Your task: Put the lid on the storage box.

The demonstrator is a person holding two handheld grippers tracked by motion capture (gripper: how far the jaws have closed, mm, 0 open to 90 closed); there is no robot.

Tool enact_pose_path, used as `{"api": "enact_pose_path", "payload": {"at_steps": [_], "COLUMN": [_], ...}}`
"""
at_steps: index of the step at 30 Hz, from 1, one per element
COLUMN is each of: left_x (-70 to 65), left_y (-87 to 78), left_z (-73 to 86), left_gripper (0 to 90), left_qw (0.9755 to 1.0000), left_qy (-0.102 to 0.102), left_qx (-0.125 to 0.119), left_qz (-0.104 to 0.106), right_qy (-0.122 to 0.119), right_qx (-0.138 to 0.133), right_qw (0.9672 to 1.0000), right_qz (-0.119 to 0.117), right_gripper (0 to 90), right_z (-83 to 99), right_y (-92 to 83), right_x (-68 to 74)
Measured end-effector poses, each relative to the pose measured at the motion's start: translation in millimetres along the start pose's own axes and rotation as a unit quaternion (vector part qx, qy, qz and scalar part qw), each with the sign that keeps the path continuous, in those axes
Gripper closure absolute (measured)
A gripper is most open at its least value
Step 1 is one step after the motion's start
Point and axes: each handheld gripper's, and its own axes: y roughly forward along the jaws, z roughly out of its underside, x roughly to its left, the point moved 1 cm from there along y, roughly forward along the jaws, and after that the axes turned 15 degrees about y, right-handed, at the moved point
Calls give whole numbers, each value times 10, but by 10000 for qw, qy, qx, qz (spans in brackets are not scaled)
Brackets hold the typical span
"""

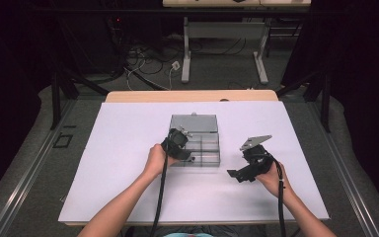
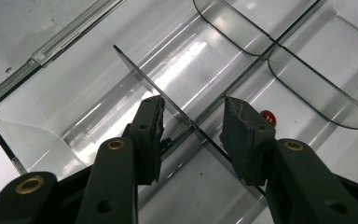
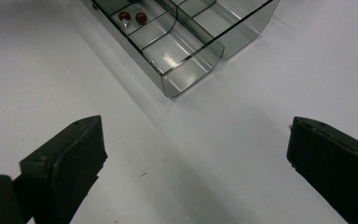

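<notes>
A clear smoky plastic compartment box [image 1: 208,157] lies on the white table with its lid [image 1: 194,123] folded back. My left gripper [image 1: 183,148] reaches into the box from its left side. In the left gripper view its jaws [image 2: 193,112] stand apart astride a thin clear divider [image 2: 140,70], with neither pad pressing on it. A small red bead [image 2: 266,116] lies in the compartment just beyond the right-hand pad. My right gripper [image 1: 236,175] rests to the right of the box, wide open [image 3: 196,135] over bare table. It looks at the box's corner [image 3: 186,70] and two red beads [image 3: 133,17].
The white table sheet [image 1: 128,148] spreads around the box on all sides. Both forearms come in from the near edge, each with a black cable trailing. Beyond the far edge are a desk frame [image 1: 186,54] and loose cables on the floor.
</notes>
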Motion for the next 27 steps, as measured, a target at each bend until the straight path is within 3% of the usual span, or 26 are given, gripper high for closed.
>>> {"api": "enact_pose_path", "payload": {"at_steps": [11,17,19,21,27], "left_x": [-3,-3,-7,-11,-13], "left_y": [-3,-6,-8,-8,-12], "left_z": [14,19,21,21,23], "left_gripper": [581,579,579,579,579], "left_qw": [10000,9999,9999,9998,9997], "left_qy": [-78,-134,-146,-163,-204], "left_qx": [-56,-83,-77,-89,-93], "left_qz": [10,11,9,3,25], "right_qy": [118,173,200,318,467], "right_qx": [-95,-129,-207,-207,-420], "right_qw": [9999,9997,9996,9991,9980], "right_qz": [-54,61,-20,-178,-121], "right_gripper": [46,55,60,69,145], "right_z": [-71,-146,-172,-200,-306], "right_y": [-13,2,22,27,79], "right_x": [-34,-36,-49,-64,-132]}}
